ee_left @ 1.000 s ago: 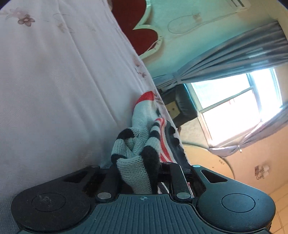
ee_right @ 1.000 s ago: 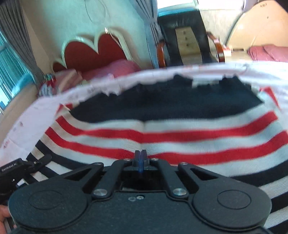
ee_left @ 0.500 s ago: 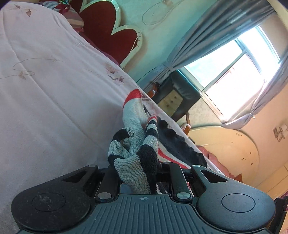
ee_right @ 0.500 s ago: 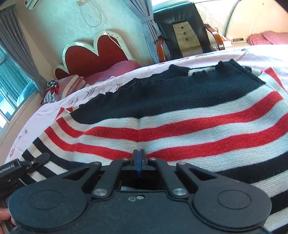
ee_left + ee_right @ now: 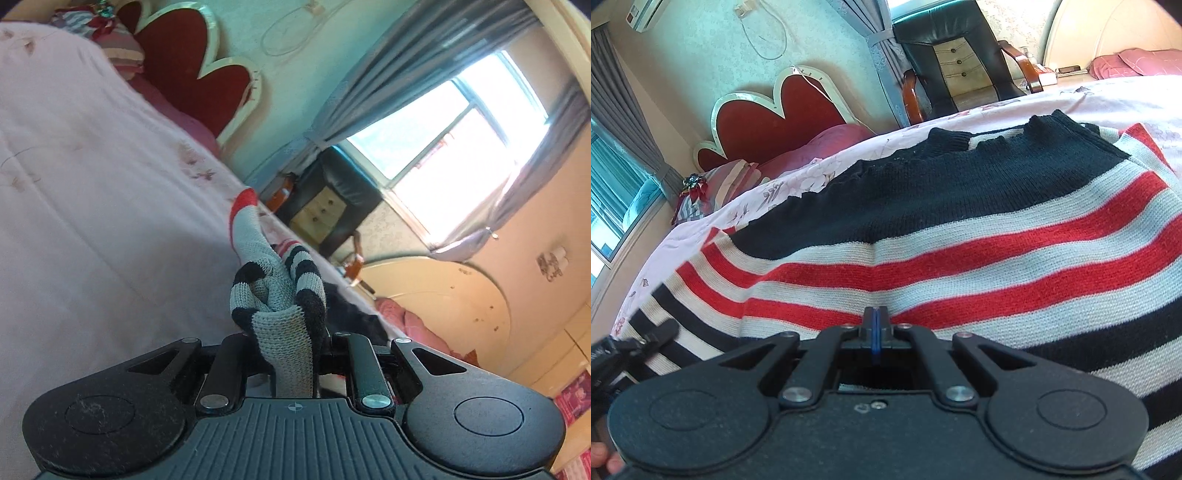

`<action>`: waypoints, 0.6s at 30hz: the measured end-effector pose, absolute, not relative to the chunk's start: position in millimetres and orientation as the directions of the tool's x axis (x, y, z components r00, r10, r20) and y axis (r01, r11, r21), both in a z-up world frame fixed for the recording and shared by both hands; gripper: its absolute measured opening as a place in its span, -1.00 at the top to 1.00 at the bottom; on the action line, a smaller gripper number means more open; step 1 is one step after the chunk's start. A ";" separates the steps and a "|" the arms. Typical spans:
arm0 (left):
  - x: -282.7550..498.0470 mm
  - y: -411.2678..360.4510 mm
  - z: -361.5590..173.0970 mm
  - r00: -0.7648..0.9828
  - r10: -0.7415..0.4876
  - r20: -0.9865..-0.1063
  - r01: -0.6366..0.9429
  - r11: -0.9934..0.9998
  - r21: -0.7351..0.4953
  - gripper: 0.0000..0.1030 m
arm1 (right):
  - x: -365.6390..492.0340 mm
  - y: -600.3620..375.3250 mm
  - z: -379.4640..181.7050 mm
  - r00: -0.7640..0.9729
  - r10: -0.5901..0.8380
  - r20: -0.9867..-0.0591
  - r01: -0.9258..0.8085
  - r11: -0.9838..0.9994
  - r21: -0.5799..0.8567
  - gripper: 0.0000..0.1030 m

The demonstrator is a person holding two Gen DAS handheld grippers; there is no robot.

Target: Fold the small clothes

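Observation:
A small knitted sweater [image 5: 960, 229] with a navy top and red, white and navy stripes lies spread on the pink bedsheet [image 5: 1108, 103]. My right gripper [image 5: 874, 325] is shut, its blue pads pressed together at the sweater's lower part; whether cloth is pinched between them is hidden. My left gripper [image 5: 284, 343] is shut on a bunched grey-and-black striped part of the sweater [image 5: 280, 295] and holds it up off the bedsheet [image 5: 92, 206]. The left gripper also shows at the left edge of the right wrist view [image 5: 646, 339].
A red heart-shaped headboard [image 5: 775, 122] and pillows [image 5: 713, 184] stand at the bed's far end. A black leather armchair [image 5: 960, 59] stands beyond the bed by the window. A second bed with pink bedding [image 5: 417, 325] is at the right.
My left gripper has lifted and tilted with the bunched cloth, so more of the room shows. The right gripper has risen slightly, and more of the sweater's navy top is in view.

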State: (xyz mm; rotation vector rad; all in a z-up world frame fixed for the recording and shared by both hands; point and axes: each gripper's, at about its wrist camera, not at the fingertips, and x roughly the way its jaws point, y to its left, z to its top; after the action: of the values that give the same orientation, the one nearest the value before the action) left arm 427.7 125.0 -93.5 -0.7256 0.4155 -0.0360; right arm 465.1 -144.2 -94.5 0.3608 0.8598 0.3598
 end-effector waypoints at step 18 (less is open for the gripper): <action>498.5 -124.8 -84.9 0.583 -0.542 -0.606 0.364 0.840 -0.401 0.64 | 425.6 -340.3 -81.2 0.760 0.331 -0.559 0.243 0.653 0.718 0.46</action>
State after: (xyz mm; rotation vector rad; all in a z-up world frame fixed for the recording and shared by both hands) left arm 498.5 -124.8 -84.9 -0.2446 0.7864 -0.5349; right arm 425.6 -340.3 -81.2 0.8791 0.7300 0.0552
